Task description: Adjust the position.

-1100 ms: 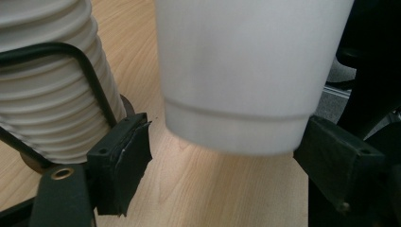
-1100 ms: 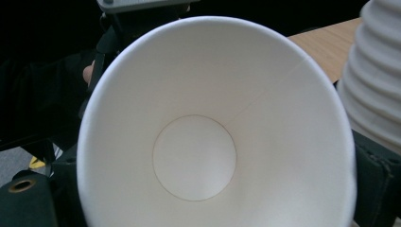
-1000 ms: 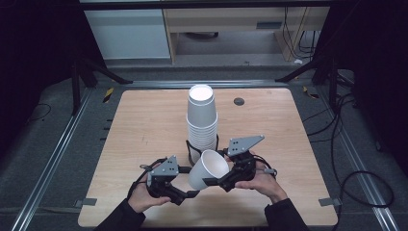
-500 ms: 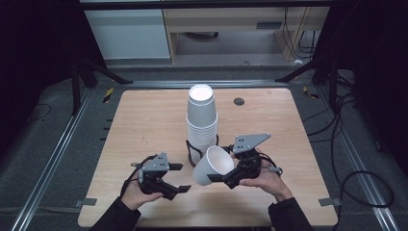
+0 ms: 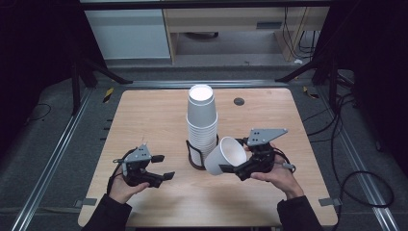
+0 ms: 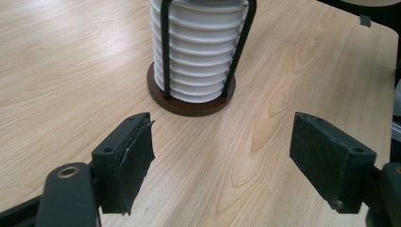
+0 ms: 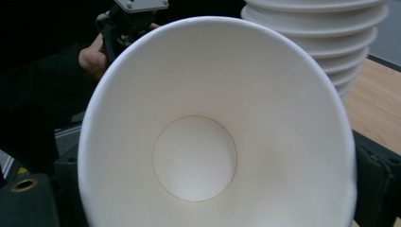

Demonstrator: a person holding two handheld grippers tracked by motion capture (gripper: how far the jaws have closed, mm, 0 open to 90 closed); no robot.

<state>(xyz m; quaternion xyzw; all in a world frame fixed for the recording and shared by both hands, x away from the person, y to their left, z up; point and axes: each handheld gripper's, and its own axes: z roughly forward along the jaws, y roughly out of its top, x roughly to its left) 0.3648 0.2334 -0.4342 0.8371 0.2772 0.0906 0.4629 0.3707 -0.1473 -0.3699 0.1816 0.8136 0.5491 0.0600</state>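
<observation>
Since half a second ago the paper cup (image 5: pixel 225 155) has swung slightly toward the stack of cups (image 5: pixel 202 122), and your left gripper (image 5: pixel 162 168) has drawn back, jaws wide apart and empty. Your right gripper (image 5: pixel 234 169) is clamped on the cup's wall, holding it tilted, mouth toward its camera, just beside the stack. That thin wall could buckle or slip if you squeeze unevenly, or its rim could knock the stack in its holder (image 6: pixel 189 101).
</observation>
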